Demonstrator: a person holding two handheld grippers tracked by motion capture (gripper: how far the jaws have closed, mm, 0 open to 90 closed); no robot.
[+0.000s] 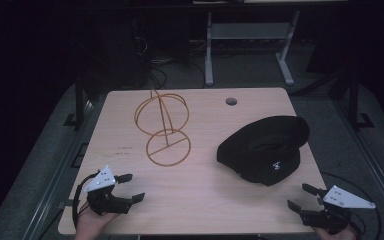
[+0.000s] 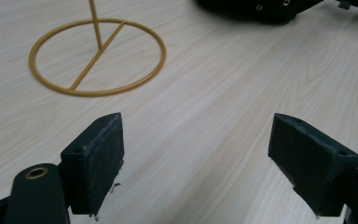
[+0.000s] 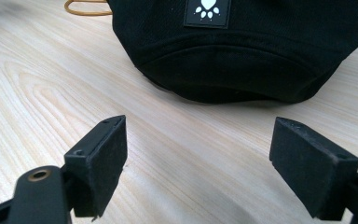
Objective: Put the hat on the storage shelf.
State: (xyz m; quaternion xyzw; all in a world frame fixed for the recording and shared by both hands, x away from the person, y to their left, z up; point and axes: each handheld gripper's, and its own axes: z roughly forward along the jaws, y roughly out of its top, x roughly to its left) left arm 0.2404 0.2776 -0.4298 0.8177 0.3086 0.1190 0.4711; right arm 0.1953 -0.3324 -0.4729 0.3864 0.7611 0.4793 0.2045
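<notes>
From the high view, a pale wooden bench carries a gold wire hat stand left of centre and a black cap to the right, the two well apart. The left hand-held gripper sits near the bench's front left corner and the right hand-held gripper near its front right corner, each with its jaws spread apart and nothing between them. The cap lies on the wood, not on the stand, so the work looks barely begun: the cap has yet to be gripped, lifted and, most likely, set over the wire dome. There is no container on the bench; the stand's wire frame is bare.

In the left gripper view, the left hand-held gripper points across bare wood toward the stand's round base ring, which lies flat with the upright rod rising from its crossbar. Its jaws stand wide, clear of everything. An edge of the cap shows at the top.

In the right gripper view, the right hand-held gripper faces the cap from near, the white paw-print patch toward it. The jaws are spread and empty, short of the fabric, so the first grasp is not yet made.
</notes>
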